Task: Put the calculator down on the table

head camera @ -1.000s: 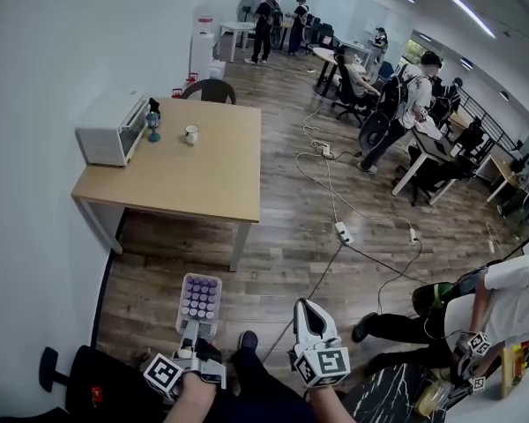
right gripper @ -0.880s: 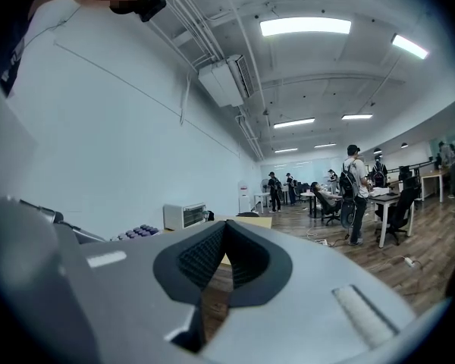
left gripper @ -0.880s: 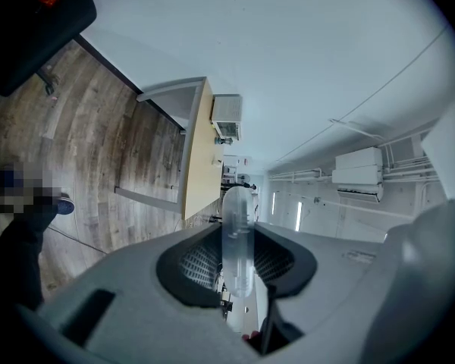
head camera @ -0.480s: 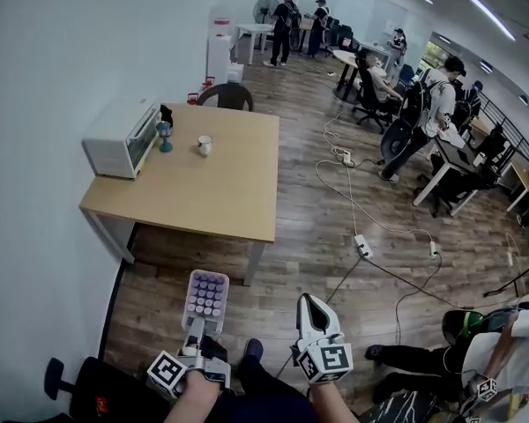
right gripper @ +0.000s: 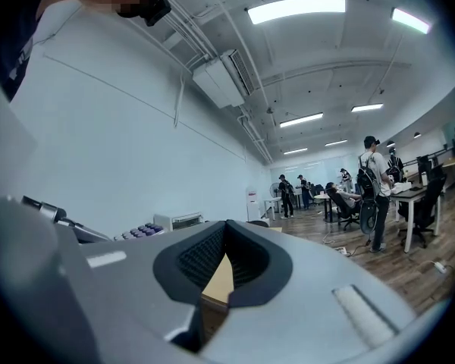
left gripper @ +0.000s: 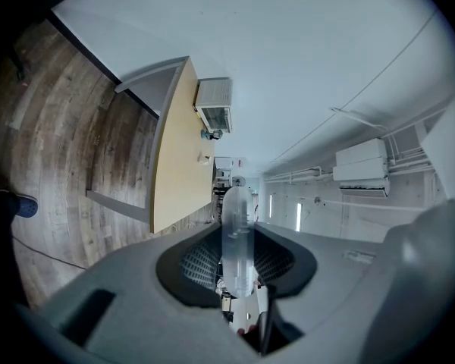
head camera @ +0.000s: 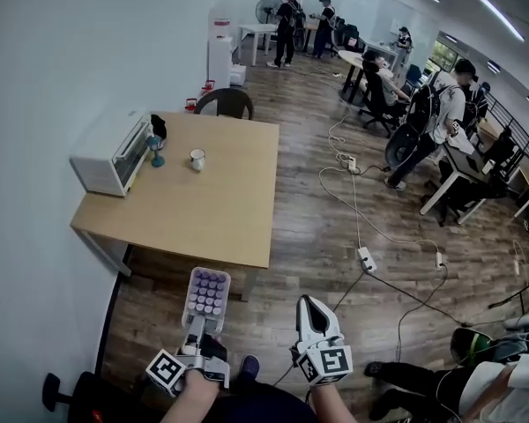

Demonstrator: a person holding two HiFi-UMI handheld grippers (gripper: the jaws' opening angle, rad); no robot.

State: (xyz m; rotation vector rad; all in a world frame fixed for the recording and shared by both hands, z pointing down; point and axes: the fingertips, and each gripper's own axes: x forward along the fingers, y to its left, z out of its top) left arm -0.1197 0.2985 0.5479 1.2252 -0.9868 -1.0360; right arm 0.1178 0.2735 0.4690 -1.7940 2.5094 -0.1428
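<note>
Calculator, a white rigid slab with purple round keys [head camera: 206, 293], is pinched at its near end by the left gripper [head camera: 197, 326], over the floor short of the light wooden table [head camera: 212, 223]. Judged light, stiff and smooth-cased; grip face and back. The right gripper [head camera: 310, 309] is closed and empty

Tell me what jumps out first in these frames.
The purple-keyed calculator, clamped in the left tongs, stands out low in the head view, just short of the wooden table. That table carries a white oven and a mug at its far left. The right tongs are shut and empty.
</note>
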